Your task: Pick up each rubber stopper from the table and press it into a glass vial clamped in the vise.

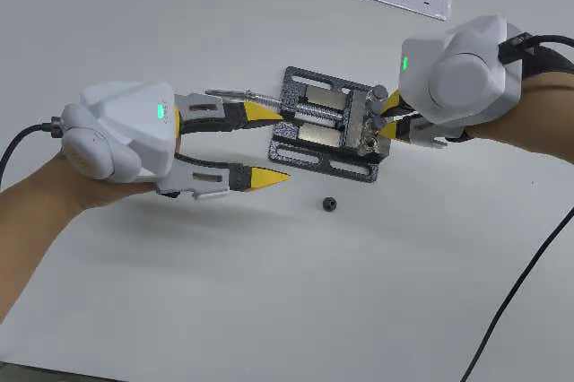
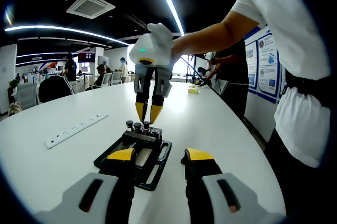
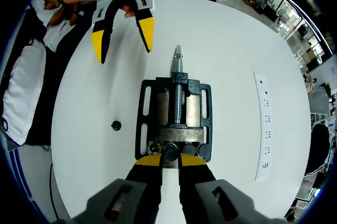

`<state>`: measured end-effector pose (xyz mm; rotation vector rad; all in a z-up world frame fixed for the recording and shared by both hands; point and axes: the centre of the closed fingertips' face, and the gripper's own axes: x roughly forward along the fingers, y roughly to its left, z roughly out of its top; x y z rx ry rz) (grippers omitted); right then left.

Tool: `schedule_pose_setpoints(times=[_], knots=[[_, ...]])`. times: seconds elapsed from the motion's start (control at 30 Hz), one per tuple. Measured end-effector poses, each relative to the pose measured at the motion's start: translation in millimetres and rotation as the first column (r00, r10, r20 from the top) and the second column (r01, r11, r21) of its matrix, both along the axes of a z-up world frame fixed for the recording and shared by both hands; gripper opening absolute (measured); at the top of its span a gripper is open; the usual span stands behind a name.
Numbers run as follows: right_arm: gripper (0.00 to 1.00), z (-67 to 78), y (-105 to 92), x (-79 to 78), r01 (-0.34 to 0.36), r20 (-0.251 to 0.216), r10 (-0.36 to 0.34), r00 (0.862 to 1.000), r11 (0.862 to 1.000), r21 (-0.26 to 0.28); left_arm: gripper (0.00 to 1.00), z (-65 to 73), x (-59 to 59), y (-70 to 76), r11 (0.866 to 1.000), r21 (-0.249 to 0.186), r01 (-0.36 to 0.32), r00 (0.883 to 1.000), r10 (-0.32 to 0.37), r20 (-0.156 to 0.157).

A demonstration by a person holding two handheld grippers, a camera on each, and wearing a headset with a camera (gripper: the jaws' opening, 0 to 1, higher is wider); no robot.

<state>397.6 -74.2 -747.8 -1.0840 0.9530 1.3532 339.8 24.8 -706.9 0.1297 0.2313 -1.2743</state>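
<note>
A small round black rubber stopper (image 1: 329, 204) lies loose on the white table (image 1: 179, 292), just off the long side of the black metal vise (image 1: 305, 156) that faces the person. The left gripper (image 1: 273, 143), spread and empty at the vise's screw end, is nearer (the stopper sits past its lower tip). The right gripper (image 3: 170, 161), narrowed, is at the vise's vial end. I cannot tell whether it is gripping. One clear glass vial (image 3: 154, 145) there looks uncapped.

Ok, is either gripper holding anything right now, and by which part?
The left gripper is open and holds nothing. The right gripper is at the vials in the vise; whether it grips the stopper there cannot be told.
</note>
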Motion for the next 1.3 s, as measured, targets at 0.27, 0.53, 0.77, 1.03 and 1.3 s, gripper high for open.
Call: schedule_pose_setpoints(times=[0.27, 0.53, 0.77, 1.03, 1.3], knots=[[0.10, -1.2, 2.7, -0.3, -0.028, 0.000, 0.028, 1.000, 0.999, -0.023, 0.35, 0.0, 0.4, 0.4, 1.000, 0.002, -0.001, 1.000, 0.001, 0.002], [0.10, -2.3, 1.9, -0.2, -0.053, 0.002, 0.053, 0.999, 0.997, -0.047, 0.34, -0.4, 0.9, 1.4, 1.000, 0.005, 0.000, 1.000, 0.000, 0.004], [0.10, -1.9, 2.4, -0.5, -0.068, 0.000, 0.068, 0.998, 0.996, -0.059, 0.34, -0.7, 1.2, -0.1, 1.000, 0.007, 0.004, 1.000, -0.004, 0.005], [0.11, -0.6, 1.3, -0.9, -0.090, -0.001, 0.090, 0.996, 0.994, -0.066, 0.34, -0.3, 1.8, -0.2, 1.000, 0.011, 0.003, 1.000, -0.003, 0.007], [0.13, -0.5, -0.9, -2.0, -0.089, -0.012, 0.088, 0.996, 0.994, -0.059, 0.34, 0.9, 1.6, -3.3, 1.000, 0.012, 0.005, 1.000, -0.005, 0.010]])
